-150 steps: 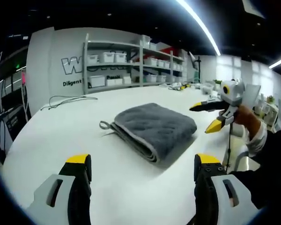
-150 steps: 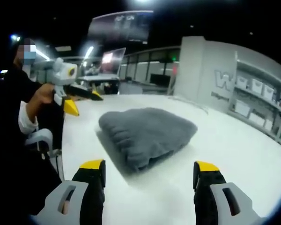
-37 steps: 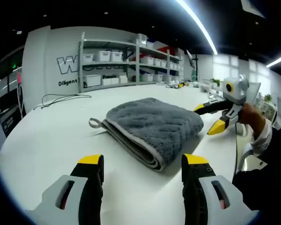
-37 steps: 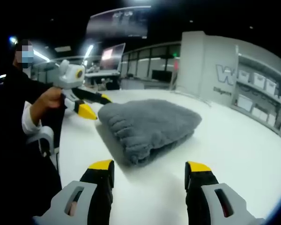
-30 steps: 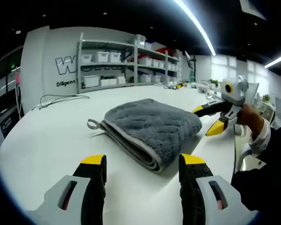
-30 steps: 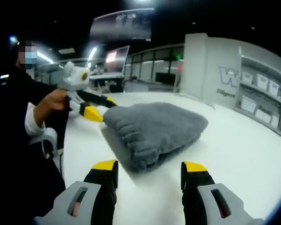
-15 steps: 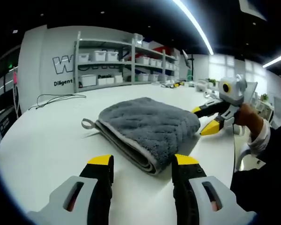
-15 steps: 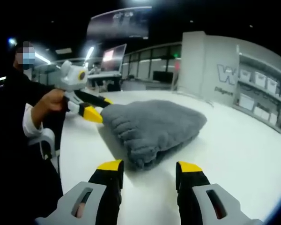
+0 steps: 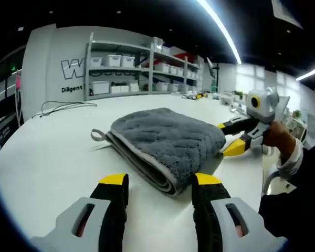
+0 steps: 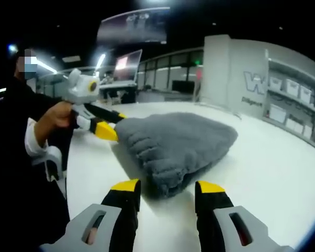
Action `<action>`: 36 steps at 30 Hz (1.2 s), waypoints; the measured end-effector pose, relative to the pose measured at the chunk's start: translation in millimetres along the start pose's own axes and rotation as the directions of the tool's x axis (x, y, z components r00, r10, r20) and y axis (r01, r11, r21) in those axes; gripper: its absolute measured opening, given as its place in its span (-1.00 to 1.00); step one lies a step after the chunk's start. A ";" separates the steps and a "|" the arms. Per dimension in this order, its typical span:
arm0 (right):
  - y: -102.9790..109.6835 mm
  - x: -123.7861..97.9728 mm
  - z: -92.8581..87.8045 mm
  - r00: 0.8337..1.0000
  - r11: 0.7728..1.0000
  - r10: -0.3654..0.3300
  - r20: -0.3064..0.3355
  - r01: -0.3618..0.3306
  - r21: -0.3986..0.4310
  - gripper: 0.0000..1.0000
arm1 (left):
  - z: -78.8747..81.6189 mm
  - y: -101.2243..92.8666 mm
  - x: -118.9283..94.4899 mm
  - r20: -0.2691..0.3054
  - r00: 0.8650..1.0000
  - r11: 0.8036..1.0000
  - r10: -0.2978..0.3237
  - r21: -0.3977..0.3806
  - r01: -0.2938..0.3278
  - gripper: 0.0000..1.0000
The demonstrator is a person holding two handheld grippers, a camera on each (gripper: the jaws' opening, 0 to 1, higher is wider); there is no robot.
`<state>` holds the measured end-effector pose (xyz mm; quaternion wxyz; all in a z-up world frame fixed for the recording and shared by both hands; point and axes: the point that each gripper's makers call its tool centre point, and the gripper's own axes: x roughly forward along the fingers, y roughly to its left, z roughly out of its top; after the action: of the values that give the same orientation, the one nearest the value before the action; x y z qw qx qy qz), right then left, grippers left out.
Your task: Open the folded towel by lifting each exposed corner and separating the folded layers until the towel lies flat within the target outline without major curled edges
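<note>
A folded grey towel (image 9: 168,137) lies on the white table (image 9: 42,157), its hang loop (image 9: 97,135) sticking out at the left. My left gripper (image 9: 160,181) is open, and its yellow tips flank the towel's near folded edge. My right gripper (image 9: 227,137) comes in from the right with its jaws apart around the towel's far corner. In the right gripper view the towel (image 10: 178,140) bulges close ahead, and the open right gripper (image 10: 168,186) straddles its near edge. The left gripper (image 10: 114,124), held by a hand, touches the towel's left side.
Shelves with white bins (image 9: 121,68) stand against the back wall. A thin cable (image 9: 63,106) lies on the far left of the table. The person's hand and sleeve (image 9: 283,147) sit at the table's right edge. Their dark-clothed body (image 10: 16,168) stands to the left.
Both grippers have come closer to the towel and their jaws have narrowed. The towel has kept its place and stays folded.
</note>
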<state>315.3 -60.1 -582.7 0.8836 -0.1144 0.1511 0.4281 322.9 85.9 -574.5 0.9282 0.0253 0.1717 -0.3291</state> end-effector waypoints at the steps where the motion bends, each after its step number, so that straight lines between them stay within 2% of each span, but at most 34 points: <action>1: 0.5 0.3 0.1 1.000 1.000 0.000 0.000 0.000 0.001 -0.22 | -0.4 -0.3 0.1 0.000 1.000 1.000 -0.001 -0.004 0.001 -0.06; 8: -0.1 1.2 -0.7 1.000 1.000 -0.008 0.003 0.008 0.012 -0.24 | -0.5 -0.5 0.8 0.002 1.000 1.000 -0.010 -0.020 0.010 -0.12; 14: -2.2 2.1 -3.6 1.000 1.000 -0.014 -0.003 0.014 0.010 -0.28 | 0.0 -9.9 1.8 0.011 0.999 0.999 -0.047 -0.023 0.047 -0.33; 18: -6.8 0.7 -4.2 1.000 1.000 -0.024 0.000 0.024 0.019 -0.30 | -2.1 -11.5 3.0 0.003 0.999 0.999 -0.052 -0.012 0.052 -0.35; 26: -2.3 4.5 -3.8 1.000 1.000 -0.006 0.008 0.006 0.015 -0.42 | -3.1 -14.2 3.1 0.005 0.998 0.998 -0.060 -0.003 0.060 -0.39; 36: 0.1 7.8 -4.0 1.000 1.000 0.005 0.011 -0.005 0.011 -0.49 | -2.9 -15.9 2.6 0.004 0.997 0.997 -0.072 -0.025 0.072 -0.43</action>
<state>319.2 -55.7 -589.3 0.8840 -0.1065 0.1488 0.4303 314.0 72.3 -577.0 0.9162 0.0072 0.1753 -0.3603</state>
